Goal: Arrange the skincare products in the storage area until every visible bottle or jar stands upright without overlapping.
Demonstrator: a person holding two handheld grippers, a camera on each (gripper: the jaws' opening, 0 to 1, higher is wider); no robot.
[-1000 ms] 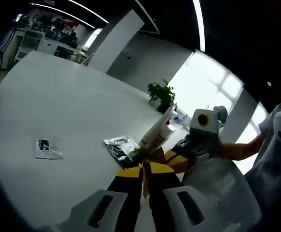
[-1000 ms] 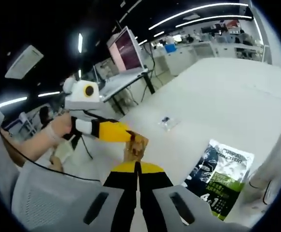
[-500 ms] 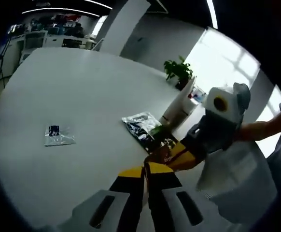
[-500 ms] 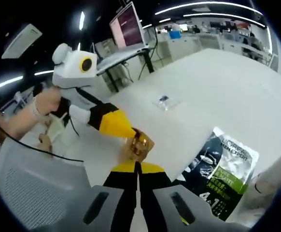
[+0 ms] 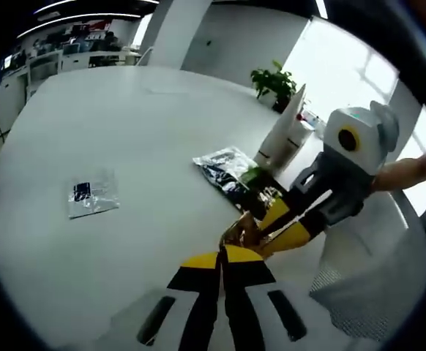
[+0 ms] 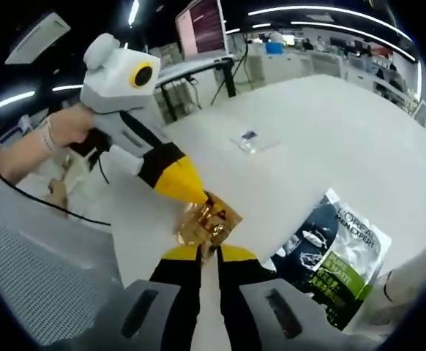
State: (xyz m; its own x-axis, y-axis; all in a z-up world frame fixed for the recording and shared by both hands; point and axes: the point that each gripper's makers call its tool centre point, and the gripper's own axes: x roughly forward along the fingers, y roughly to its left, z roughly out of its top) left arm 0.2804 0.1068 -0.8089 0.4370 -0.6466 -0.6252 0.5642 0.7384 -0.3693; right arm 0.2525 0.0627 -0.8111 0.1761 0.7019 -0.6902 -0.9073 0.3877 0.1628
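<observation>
White table [image 5: 125, 131], bright window [image 5: 345, 66], ceiling striplights [image 6: 323, 11].

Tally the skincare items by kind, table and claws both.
Gold sachet, held by both claws: 1
Dark green-and-white sachet: 1
Small clear sachet: 1
White tube: 1
Total: 4

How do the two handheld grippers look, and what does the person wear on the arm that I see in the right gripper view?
The left gripper has yellow jaw tips, a black-and-white body and a thin black cable trailing from it. The right gripper has the same yellow-and-black jaws on a grey-white body. Each view's own jaws rise black with yellow tips between pale grey slotted plates. A pale band circles the person's wrist; no sleeve is visible there.
</observation>
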